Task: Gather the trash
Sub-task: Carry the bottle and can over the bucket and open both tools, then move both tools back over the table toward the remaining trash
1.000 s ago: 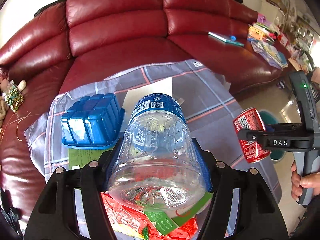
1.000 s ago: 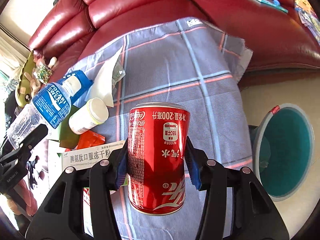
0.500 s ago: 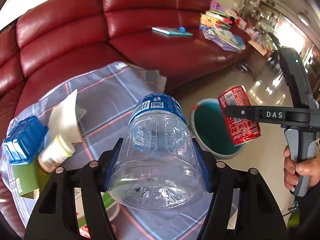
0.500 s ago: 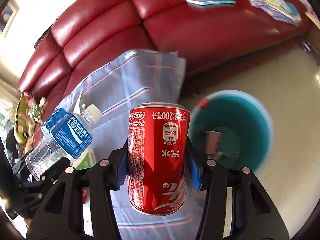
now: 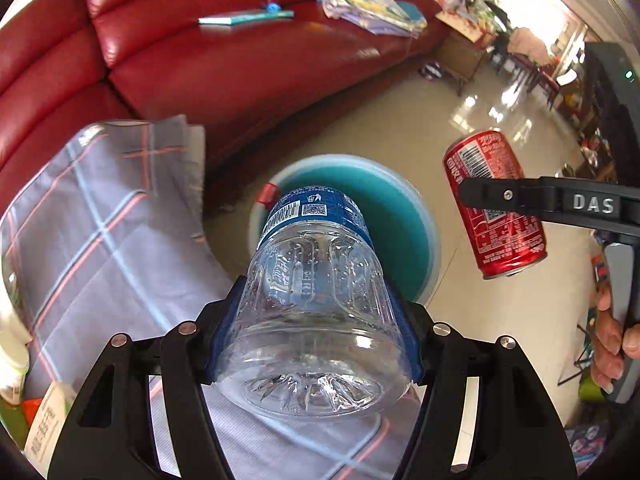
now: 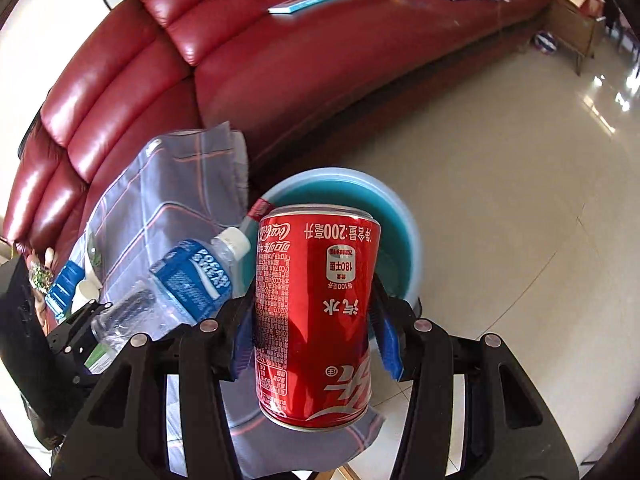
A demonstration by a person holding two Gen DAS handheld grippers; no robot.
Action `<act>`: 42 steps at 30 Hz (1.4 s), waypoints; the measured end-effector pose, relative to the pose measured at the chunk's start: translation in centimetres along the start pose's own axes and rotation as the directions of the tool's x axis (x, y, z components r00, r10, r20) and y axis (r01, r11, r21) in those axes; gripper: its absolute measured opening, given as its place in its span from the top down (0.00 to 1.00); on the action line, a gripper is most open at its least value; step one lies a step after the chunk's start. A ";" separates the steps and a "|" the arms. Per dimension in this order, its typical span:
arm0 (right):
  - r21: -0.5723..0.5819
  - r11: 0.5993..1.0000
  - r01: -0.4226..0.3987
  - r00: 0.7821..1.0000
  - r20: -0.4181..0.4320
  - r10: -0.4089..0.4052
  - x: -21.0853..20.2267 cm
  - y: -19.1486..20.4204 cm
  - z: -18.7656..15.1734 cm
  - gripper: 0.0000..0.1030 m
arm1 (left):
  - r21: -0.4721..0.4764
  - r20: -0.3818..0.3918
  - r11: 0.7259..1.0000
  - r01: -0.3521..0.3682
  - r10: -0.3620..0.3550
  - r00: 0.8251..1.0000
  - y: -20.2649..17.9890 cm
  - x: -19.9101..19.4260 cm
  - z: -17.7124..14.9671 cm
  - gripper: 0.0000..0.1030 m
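Note:
My left gripper (image 5: 314,328) is shut on a clear plastic bottle (image 5: 312,304) with a blue label, its cap end pointing toward a teal bin (image 5: 424,224) on the floor. The same bottle (image 6: 176,288) shows at the left of the right wrist view. A red soda can (image 6: 316,320) sits clamped in my right gripper (image 6: 316,336), in front of the teal bin (image 6: 404,220). In the left wrist view that can (image 5: 496,204) hangs right of the bin, gripped by a black finger (image 5: 512,196), with a hand (image 5: 612,344) on the handle.
A grey plaid cloth (image 5: 100,232) covers the table at the left, with a white pot (image 6: 86,290), a blue box (image 6: 64,286) and packets on it. A red leather sofa (image 6: 280,72) curves behind, carrying a book and stacked papers. Tiled floor (image 6: 500,200) lies to the right.
Both grippers have swung right, off the cloth-covered table toward the teal bin, still holding the bottle and the can. The table litter has slid out to the left edge.

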State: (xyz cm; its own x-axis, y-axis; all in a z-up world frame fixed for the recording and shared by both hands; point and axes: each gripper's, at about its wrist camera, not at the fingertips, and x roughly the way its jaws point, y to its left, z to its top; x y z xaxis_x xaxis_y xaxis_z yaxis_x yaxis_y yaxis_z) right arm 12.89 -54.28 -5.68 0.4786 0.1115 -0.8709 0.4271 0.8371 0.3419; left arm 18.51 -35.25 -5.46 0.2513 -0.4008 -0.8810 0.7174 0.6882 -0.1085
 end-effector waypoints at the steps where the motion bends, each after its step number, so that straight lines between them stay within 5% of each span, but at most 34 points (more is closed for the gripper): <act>1: 0.007 1.000 0.002 1.000 -0.004 -0.002 0.3 -0.3 0.1 0.53 | 0.011 -0.015 1.000 0.007 -0.007 1.000 -0.5 1.0 0.3 0.36; 10: 0.043 0.999 0.028 0.999 -0.036 -0.027 2.2 -2.4 0.5 0.53 | 0.015 -0.128 1.000 0.011 -0.009 0.992 -2.0 7.2 1.3 0.34; 35: -0.016 1.000 0.026 0.995 -0.098 -0.027 5.5 0.4 1.2 0.53 | -0.094 0.006 0.995 -0.028 0.028 1.000 2.1 2.1 -0.3 0.08; 37: -0.028 0.999 0.017 0.995 -0.099 -0.020 5.7 1.1 1.4 0.25 | -0.104 0.014 0.994 -0.031 0.032 0.999 2.4 1.9 -0.4 0.06; 42: -0.044 0.998 0.035 0.995 -0.092 -0.039 5.6 2.4 1.6 0.16 | -0.137 0.018 0.990 -0.025 0.028 0.999 3.3 1.3 -0.9 0.05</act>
State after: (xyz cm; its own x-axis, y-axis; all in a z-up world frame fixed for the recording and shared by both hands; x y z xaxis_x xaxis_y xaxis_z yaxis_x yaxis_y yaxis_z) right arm 17.83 -52.53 -9.13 0.3894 0.1273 -0.9122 0.4096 0.8632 0.2953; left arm 20.58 -32.93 -7.37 0.2832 -0.3924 -0.8751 0.6152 0.7744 -0.1482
